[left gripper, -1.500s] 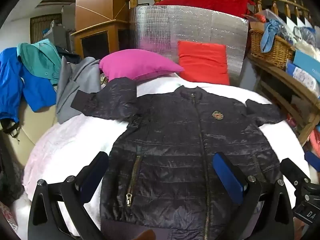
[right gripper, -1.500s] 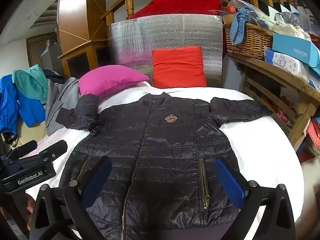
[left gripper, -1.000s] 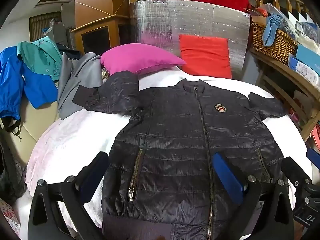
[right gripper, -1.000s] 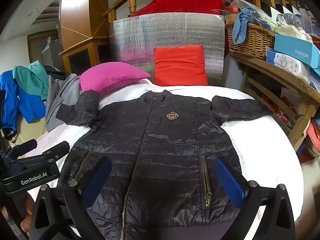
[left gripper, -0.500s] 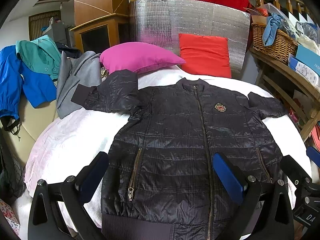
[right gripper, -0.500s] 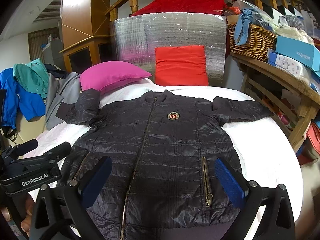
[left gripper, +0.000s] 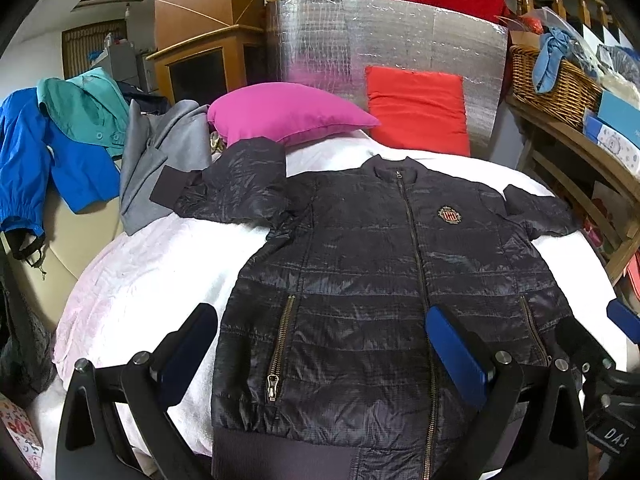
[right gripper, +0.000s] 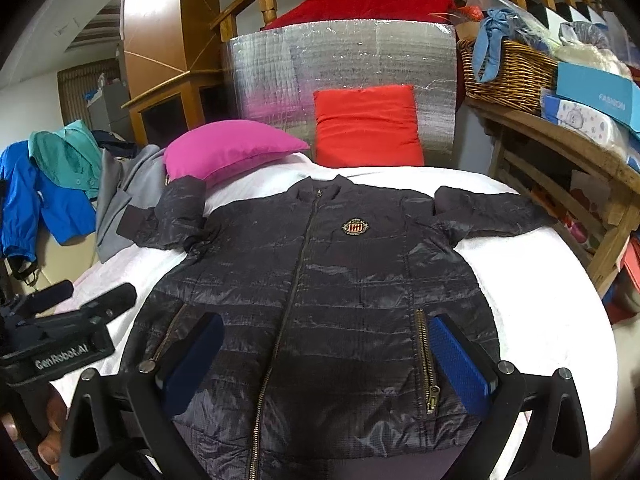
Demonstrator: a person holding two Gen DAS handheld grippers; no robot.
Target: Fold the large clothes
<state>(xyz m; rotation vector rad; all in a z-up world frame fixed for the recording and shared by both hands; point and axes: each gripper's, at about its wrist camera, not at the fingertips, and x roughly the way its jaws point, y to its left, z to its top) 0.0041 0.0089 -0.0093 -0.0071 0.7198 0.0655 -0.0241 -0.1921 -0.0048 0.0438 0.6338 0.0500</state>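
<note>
A black quilted zip jacket (left gripper: 384,280) lies flat, front up, on a white-covered bed (left gripper: 160,264); it also shows in the right wrist view (right gripper: 320,288). Its left sleeve is bent back toward the pink pillow, and its right sleeve lies out to the side. My left gripper (left gripper: 320,344) is open and empty above the hem on the jacket's left half. My right gripper (right gripper: 324,352) is open and empty above the hem near the right pocket zip. The left gripper's body (right gripper: 60,332) shows at the left of the right wrist view.
A pink pillow (left gripper: 288,114) and a red cushion (left gripper: 416,108) sit at the bed's head before a silver panel (left gripper: 384,36). Blue, teal and grey clothes (left gripper: 80,152) hang left. A wooden shelf (right gripper: 568,152) with a wicker basket (right gripper: 508,70) stands right.
Both grippers have risen and pulled back slightly, so the jacket's hem now shows in the left wrist view. The jacket has not moved and both grippers stay open.
</note>
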